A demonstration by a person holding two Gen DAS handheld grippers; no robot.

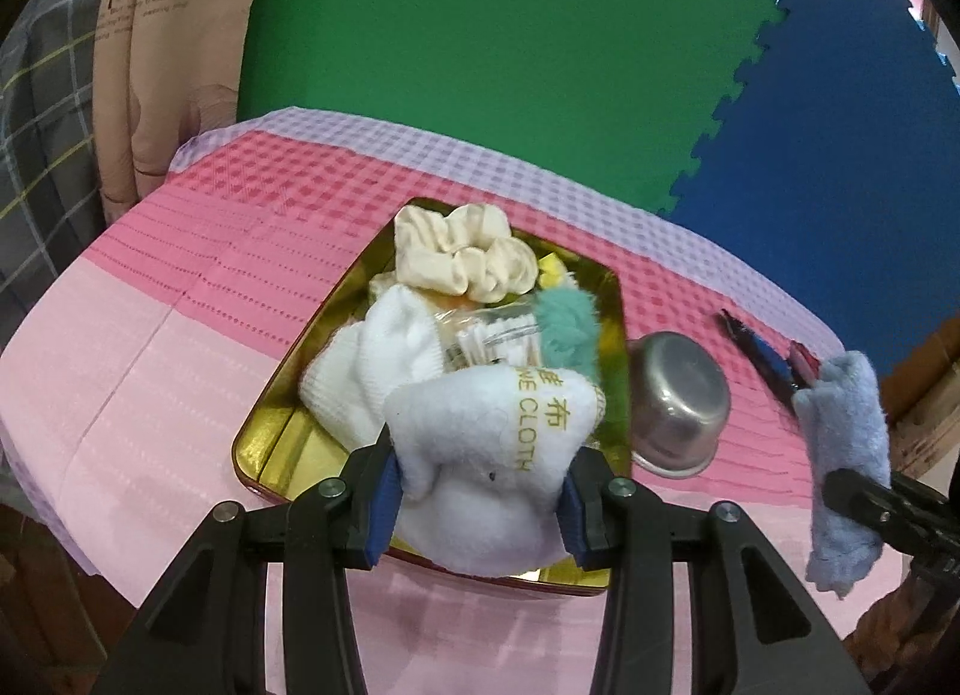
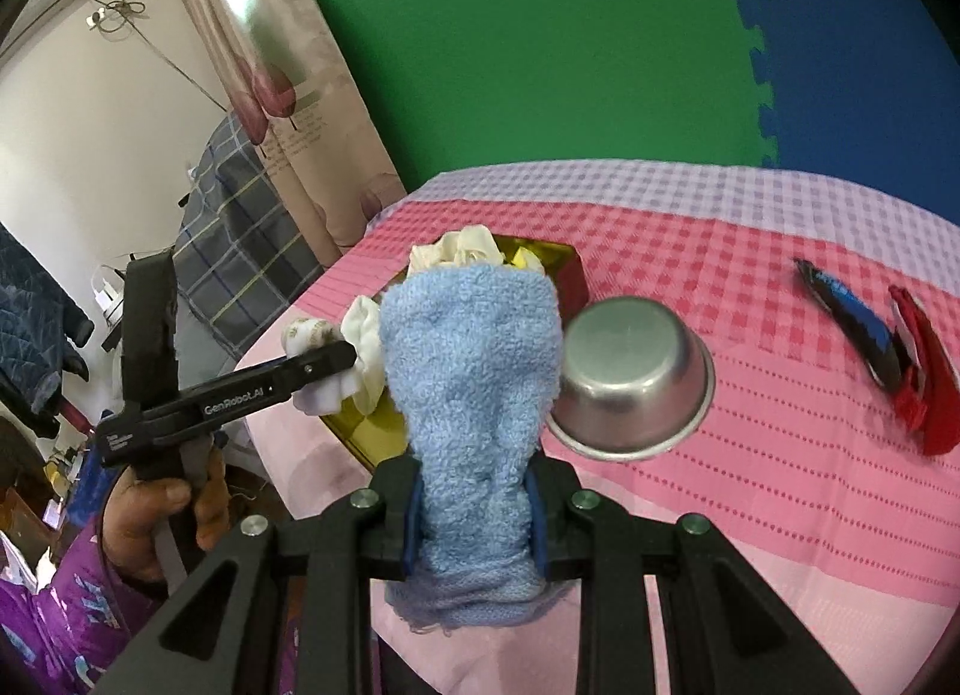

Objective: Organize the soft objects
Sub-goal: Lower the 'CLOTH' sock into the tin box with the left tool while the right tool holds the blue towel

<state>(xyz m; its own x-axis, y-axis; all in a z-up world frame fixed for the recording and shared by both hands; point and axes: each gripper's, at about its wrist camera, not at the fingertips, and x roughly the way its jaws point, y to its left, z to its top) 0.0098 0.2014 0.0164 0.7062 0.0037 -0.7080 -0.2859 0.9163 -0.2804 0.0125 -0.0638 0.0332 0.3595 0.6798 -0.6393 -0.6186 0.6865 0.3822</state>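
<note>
Pink checked cloth covers the desk [image 1: 150,347], where the left hand-held gripper [image 1: 480,506] pinches a soft, light white cloth [image 1: 498,431] over the gold tin [image 1: 264,443], and the right hand-held gripper [image 2: 474,515], at three o'clock, pinches a limp blue towel [image 2: 474,359] mid-body.

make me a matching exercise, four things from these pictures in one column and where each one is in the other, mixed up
Things:
1. white cloth with gold lettering
2. light blue terry towel
3. cream fabric scrunchie
4. upside-down steel bowl

Places:
A. on the pink checked tablecloth, beside the gold tin tray
B. clamped in the right tongs
C. at the tray's far end
D. clamped in the left tongs, over the tray

Pairs: 1-D, 2-B, 3-C, 4-A
</note>
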